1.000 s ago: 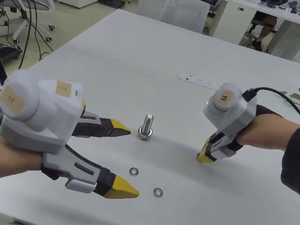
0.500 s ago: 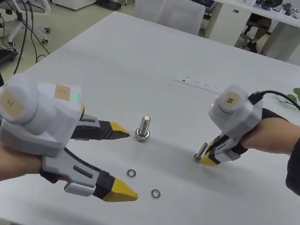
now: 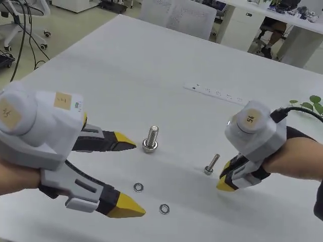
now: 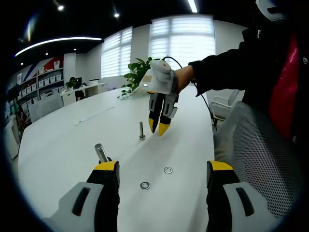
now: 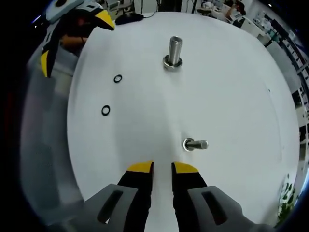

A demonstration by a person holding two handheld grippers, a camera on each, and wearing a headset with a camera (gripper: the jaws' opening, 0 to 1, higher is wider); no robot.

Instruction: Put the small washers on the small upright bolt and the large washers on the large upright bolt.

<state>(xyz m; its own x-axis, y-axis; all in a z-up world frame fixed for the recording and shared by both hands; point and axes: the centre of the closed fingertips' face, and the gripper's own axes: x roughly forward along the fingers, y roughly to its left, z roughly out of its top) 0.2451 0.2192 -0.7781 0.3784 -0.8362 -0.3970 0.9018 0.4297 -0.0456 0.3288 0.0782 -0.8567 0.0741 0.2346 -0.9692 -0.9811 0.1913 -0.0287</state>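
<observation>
The large bolt stands upright mid-table, also seen at large bolt and large bolt. To its right the small bolt stands on its head, free of any gripper; small bolt lies just ahead of my right jaws. Two washers lie flat on the table in front of the large bolt. My left gripper is wide open beside them, holding nothing. My right gripper hovers just right of the small bolt, open by a narrow gap and empty.
A white power strip lies on the table behind the bolts. A plant pokes in at the far right edge. Office chairs and desks stand beyond the table's far side.
My right gripper has let go of the small bolt and drawn back a little, leaving it standing alone. The left gripper has stayed open in about the same place.
</observation>
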